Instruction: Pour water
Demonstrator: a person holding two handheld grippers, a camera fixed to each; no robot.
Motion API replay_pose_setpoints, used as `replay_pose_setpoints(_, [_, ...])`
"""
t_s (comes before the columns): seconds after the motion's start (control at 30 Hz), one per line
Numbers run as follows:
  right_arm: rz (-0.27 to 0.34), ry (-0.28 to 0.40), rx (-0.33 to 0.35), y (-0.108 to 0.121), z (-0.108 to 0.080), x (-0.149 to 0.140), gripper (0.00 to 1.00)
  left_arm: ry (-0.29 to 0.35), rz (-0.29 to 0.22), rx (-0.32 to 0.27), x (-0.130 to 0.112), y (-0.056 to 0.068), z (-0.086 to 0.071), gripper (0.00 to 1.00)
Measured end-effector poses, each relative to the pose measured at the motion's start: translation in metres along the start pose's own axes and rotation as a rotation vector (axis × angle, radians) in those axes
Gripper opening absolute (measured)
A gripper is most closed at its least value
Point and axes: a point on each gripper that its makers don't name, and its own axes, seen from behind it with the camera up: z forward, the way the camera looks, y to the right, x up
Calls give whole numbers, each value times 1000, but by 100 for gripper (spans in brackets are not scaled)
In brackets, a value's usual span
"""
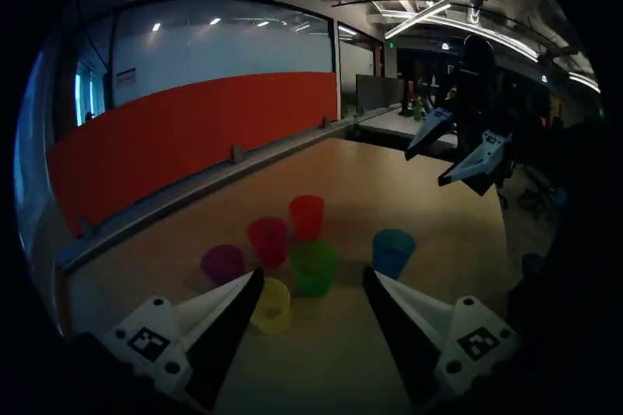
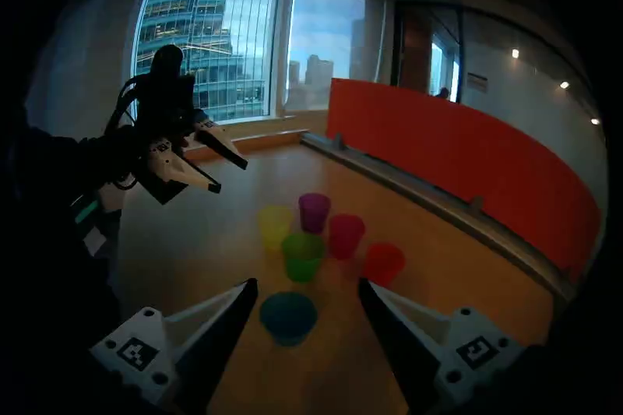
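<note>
Several coloured plastic cups stand close together on a wooden table (image 1: 436, 220). In the left gripper view they are the red cup (image 1: 307, 216), pink cup (image 1: 268, 240), purple cup (image 1: 223, 262), green cup (image 1: 314, 267), yellow cup (image 1: 272, 304) and blue cup (image 1: 392, 251). My left gripper (image 1: 311, 273) hangs open just short of the green and yellow cups, holding nothing. My right gripper (image 2: 306, 284) is open above the blue cup (image 2: 288, 318), with the green cup (image 2: 302, 255) behind it. Each gripper sees the other in the air across the cluster: right gripper (image 1: 425, 169), left gripper (image 2: 231, 177). I cannot tell whether any cup holds water.
An orange partition (image 1: 195, 131) with a grey rail runs along the table's far edge. Large windows (image 2: 210, 41) stand behind the left gripper. A person's dark sleeve (image 2: 70, 162) holds that gripper. Bare tabletop (image 2: 187, 244) surrounds the cups.
</note>
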Motion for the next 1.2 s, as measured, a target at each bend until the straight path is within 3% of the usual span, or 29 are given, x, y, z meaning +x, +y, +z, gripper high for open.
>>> replay_pose_setpoints(1.2, [13,-134,48,-23,41,-74,100,-43,-23,-18,-24,-1,20,94])
